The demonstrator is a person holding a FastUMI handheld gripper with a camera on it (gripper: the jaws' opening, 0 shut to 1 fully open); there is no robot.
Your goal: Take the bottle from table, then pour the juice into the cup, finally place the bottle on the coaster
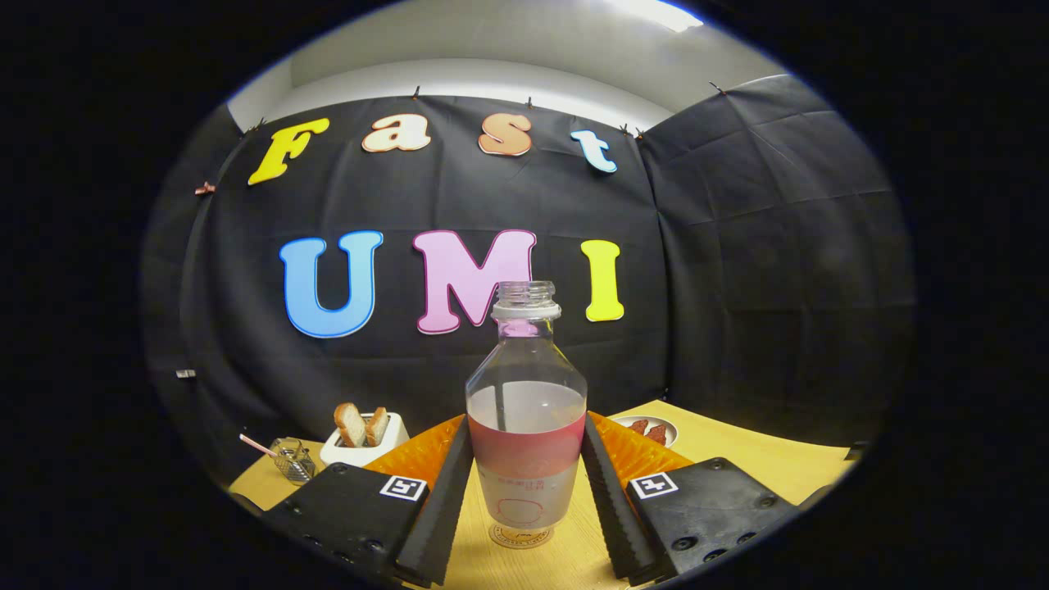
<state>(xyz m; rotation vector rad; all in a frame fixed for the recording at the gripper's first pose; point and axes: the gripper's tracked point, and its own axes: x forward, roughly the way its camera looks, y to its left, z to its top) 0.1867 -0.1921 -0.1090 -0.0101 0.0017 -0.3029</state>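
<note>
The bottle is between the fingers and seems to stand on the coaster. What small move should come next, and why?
Probably open the tool and draw it straight back. The bottle stands upright between the fingers, which lie against its sides, and its base appears to sit on the coaster on the table. Whether it is fully down is hard to tell, so release slowly.

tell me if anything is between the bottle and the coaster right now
Nothing visible is. The bottle stands upright between the gripper fingers, and the coaster shows directly under its base; whether the base touches it cannot be told. The toaster and plate sit beyond the fingers, off to either side.
</note>
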